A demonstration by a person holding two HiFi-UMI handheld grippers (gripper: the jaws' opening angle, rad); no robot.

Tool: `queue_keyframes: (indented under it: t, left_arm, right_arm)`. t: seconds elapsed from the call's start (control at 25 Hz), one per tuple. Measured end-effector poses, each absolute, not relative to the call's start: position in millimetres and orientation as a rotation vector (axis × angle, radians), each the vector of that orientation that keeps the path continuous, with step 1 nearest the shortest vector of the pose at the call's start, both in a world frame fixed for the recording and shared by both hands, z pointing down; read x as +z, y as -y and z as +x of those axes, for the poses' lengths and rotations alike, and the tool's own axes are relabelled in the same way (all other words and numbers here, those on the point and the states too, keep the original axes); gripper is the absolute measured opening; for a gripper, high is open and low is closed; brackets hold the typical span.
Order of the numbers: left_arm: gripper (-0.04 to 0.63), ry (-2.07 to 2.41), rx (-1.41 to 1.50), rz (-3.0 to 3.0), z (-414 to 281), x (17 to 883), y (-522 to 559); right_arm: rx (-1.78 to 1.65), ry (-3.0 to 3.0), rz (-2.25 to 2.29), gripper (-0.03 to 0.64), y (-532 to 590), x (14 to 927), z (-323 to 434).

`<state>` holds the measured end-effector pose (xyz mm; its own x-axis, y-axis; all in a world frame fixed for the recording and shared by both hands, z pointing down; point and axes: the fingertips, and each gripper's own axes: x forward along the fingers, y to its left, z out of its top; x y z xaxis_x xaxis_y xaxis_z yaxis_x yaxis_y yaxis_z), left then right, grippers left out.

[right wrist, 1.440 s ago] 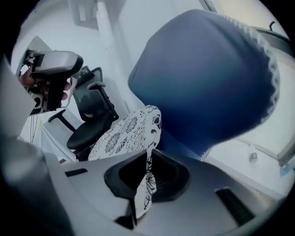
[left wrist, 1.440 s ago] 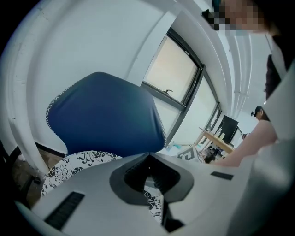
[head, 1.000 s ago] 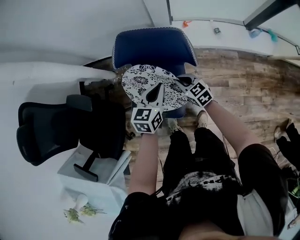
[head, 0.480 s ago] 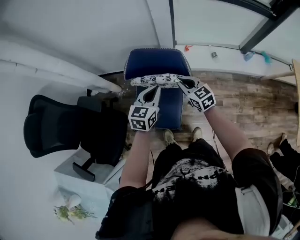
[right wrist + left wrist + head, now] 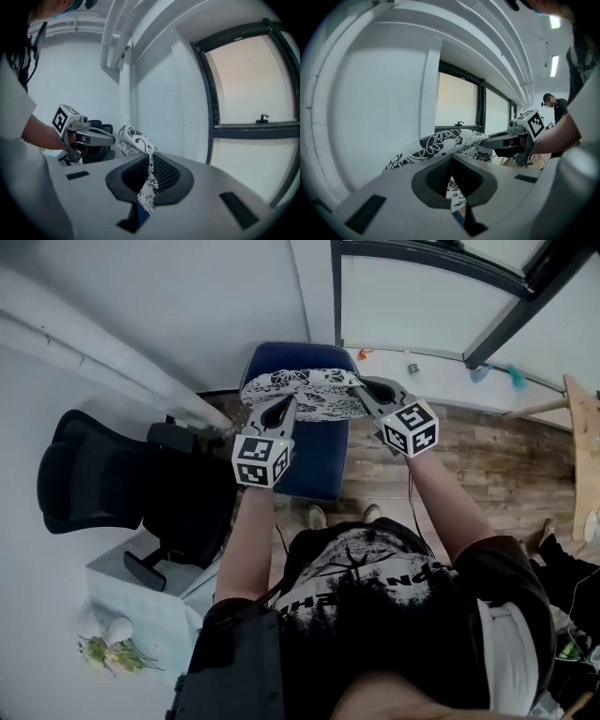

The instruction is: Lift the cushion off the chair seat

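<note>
left tool [image 5: 284,405] and right tool [image 5: 364,384] each pinch the cushion [image 5: 314,397] edge; cushion hides part of the chair [image 5: 320,463].

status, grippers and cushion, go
Left hand-held gripper and right hand-held gripper both shut on cushion edges. Cushion held above blue chair. Black office chair off left, clear.

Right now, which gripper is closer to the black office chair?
Left. The left gripper grips the cushion at the edge facing the black office chair. The right gripper grips the opposite edge, farther away across the cushion.
</note>
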<state>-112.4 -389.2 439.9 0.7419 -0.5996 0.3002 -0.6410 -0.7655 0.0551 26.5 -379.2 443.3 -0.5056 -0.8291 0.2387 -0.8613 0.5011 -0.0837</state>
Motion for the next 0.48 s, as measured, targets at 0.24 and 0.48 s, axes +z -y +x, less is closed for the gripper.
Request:
queue_keyframes:
  t: [0.24, 0.48]
  left_arm:
    - [0.012, 1.013, 0.265, 2.814, -110, 393, 381]
    - [0.012, 1.042, 0.246, 2.85, -93, 378, 372]
  right_arm:
    - [0.148, 2.622, 1.519, 0.028, 359, 383, 41]
    - [0.035, 2.636, 1.544, 0.028, 338, 355, 67]
